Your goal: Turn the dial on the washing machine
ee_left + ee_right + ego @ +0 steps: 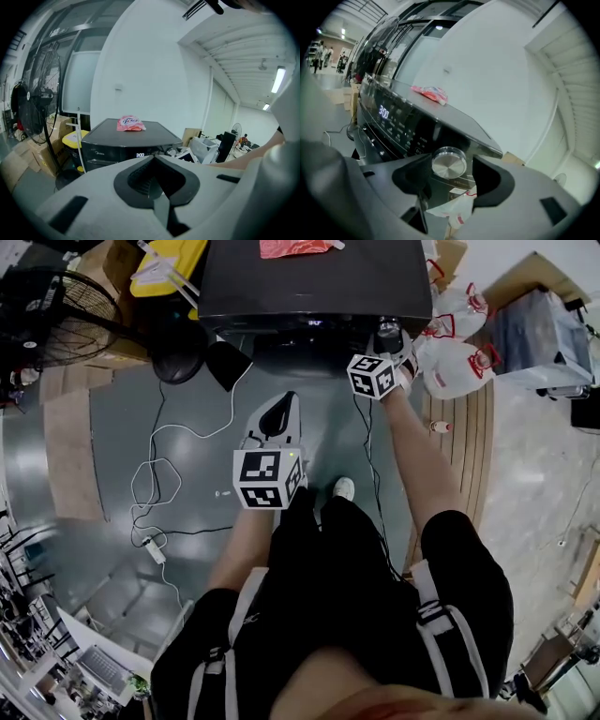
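Observation:
The black washing machine stands in front of me, its display lit. Its round silver dial sits on the right of the control panel. My right gripper is open, with one jaw on each side of the dial and a small gap to each. In the head view this gripper reaches the machine's front right corner and hides most of the dial. My left gripper hangs back from the machine over the floor. Its dark pads meet, so it is shut with nothing in it.
A pink packet lies on the machine's lid. A floor fan and a yellow bin stand to the left. White plastic bags sit right of the machine. White cables trail over the grey floor.

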Motion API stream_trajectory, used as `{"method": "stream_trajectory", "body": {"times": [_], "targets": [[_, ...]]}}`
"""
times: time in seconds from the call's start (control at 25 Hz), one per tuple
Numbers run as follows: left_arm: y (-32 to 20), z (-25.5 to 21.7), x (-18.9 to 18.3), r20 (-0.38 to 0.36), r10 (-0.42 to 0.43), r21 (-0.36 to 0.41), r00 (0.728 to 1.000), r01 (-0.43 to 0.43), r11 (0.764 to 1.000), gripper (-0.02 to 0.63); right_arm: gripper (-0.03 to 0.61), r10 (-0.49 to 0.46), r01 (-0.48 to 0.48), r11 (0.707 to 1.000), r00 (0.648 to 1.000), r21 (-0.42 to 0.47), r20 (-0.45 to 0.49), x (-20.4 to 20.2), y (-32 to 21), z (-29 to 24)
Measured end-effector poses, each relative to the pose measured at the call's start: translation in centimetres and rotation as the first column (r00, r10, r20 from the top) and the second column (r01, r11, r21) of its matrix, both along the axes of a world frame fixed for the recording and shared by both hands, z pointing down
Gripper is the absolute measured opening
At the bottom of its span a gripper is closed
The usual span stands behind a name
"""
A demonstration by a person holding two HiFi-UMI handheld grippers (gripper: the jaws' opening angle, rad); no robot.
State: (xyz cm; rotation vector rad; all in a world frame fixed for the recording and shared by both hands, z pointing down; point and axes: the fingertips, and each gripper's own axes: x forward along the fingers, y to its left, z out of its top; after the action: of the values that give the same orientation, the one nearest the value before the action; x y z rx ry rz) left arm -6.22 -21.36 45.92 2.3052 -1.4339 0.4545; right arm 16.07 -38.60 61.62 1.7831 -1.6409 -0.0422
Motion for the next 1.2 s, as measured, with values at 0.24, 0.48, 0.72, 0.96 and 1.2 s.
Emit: {"method": "stream_trajectory", "body": {"times": [0.24,0.48,0.72,0.96,1.2], "targets": [[0.4,-2.4,0.7,-0.025,0.017,0.048,1.000,-0.016,0.999,-0.006,0.255,-0.042,0.027,0.995,0.986,0.092,0.163,-1.2,2.9,-4.8],[0.8,-2.1,1.2,-0.005,0.037,0.036,0.999,-0.036,0.999,-0.006,0.256,-0.030,0.033,0.999,0.954,-0.006,0.297,-0.4,2.0,-1.8],[0.9,0.4,0.5,0.025,0.019,-0.013,1.000,-0.019,1.000,-0.006,0.256,0.001,0.017,0.998,0.950,-0.056,0.311,0.7,-0.7,0.8],[0.0,0.3,0.2,0.026,0.011,-0.009,1.000,-0.011,1.000,-0.006,0.255,-0.016,0.026,0.997,0.989,-0.071,0.148,0.5,-1.0,1.4],[-0.2,-0.2,0.3,0.023,0.016,-0.004,1.000,-0.016,1.000,-0.006,0.255,-0.038,0.036,0.996,0.999,-0.077,-0.024,0.2,-0.8,1.3]]}}
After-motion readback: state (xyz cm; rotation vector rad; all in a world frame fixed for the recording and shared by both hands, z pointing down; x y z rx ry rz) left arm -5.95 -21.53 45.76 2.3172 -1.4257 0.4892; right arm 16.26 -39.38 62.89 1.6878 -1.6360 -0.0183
